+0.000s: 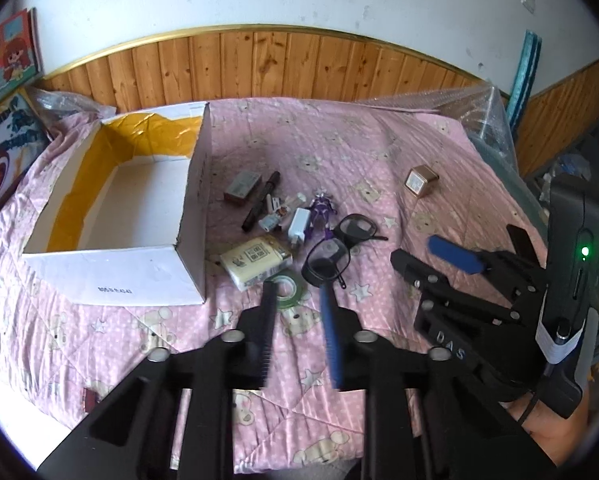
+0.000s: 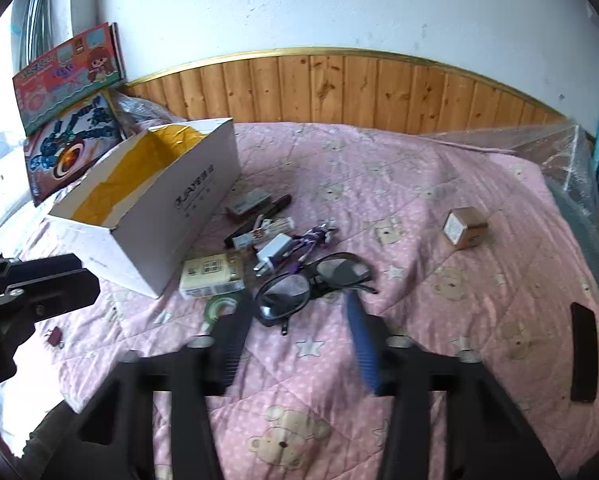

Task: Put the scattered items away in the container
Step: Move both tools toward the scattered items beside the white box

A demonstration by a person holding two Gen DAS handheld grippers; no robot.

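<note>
An open white cardboard box (image 1: 111,276) with yellow lining stands on the pink bedspread at left; it also shows in the right wrist view (image 2: 171,216). Beside it lie scattered items: black glasses (image 1: 339,244) (image 2: 311,284), a tissue pack (image 1: 255,260) (image 2: 211,274), a green tape roll (image 1: 285,286) (image 2: 219,306), a white charger (image 1: 299,226) (image 2: 273,250), a purple toy figure (image 1: 321,214), a black pen (image 1: 261,200) and a small grey box (image 1: 241,186). My left gripper (image 1: 297,292) is open and empty just short of the tape roll. My right gripper (image 2: 295,304) is open and empty just before the glasses.
A small brown cube box (image 1: 421,180) (image 2: 465,226) sits apart at right. A dark flat bar (image 2: 583,350) lies near the bed's right edge. Picture boxes (image 2: 67,80) lean at the far left. Bubble wrap (image 1: 487,116) lies at the far right corner. A wood-panelled wall is behind.
</note>
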